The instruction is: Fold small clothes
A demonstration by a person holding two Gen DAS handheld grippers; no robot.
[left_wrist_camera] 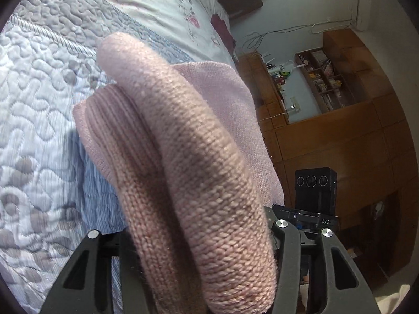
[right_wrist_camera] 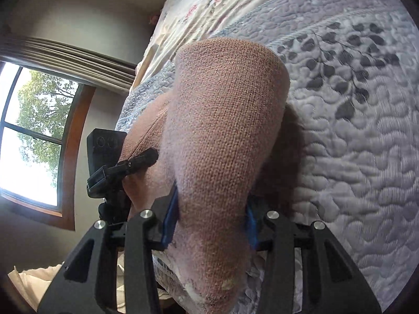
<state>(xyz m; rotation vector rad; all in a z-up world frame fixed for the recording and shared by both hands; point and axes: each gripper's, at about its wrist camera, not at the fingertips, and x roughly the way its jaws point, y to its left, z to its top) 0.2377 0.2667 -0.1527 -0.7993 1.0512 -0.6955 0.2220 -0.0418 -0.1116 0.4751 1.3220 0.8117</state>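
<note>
Left hand-held gripper [left_wrist_camera: 201, 274]: black, hard plastic arms with silver screw heads. Its jaws are clamped on a thick roll of the pink sweater [left_wrist_camera: 188, 141], which bulges up between them and hides the fingertips. The knit is coarse here, plain stocking stitch, soft and fuzzy, folded into a rounded tube. Behind the roll lies a ribbed cuff or hem, and behind that a flatter panel of finer knit.

Right hand-held gripper [right_wrist_camera: 212, 222]: same black build, with blue pads [right_wrist_camera: 171, 217] on the inner faces of the fingers. The pads press against both sides of a fold of the sweater [right_wrist_camera: 225, 130], so this gripper is also closed on the garment. In this view, backlit by the window [right_wrist_camera: 34, 136], the wool reads brownish pink. The fold widens away from the jaws into a broad rounded end. A seam runs along the part toward the left gripper, whose black finger and camera block are seen touching the cloth there.

The sweater is held up off the bed [left_wrist_camera: 39, 104] between the two grippers, above the quilt [right_wrist_camera: 353, 144] near the bed's side edge. The quilt is pale grey-blue, stitched in puffy meandering lines, with grey leaf sprigs printed on it. A flowered sheet [left_wrist_camera: 162, 2] of smooth cloth lies farther up the bed, toward the head. A wooden cabinet [left_wrist_camera: 327, 136] with open cluttered shelves stands beyond the bed.
</note>
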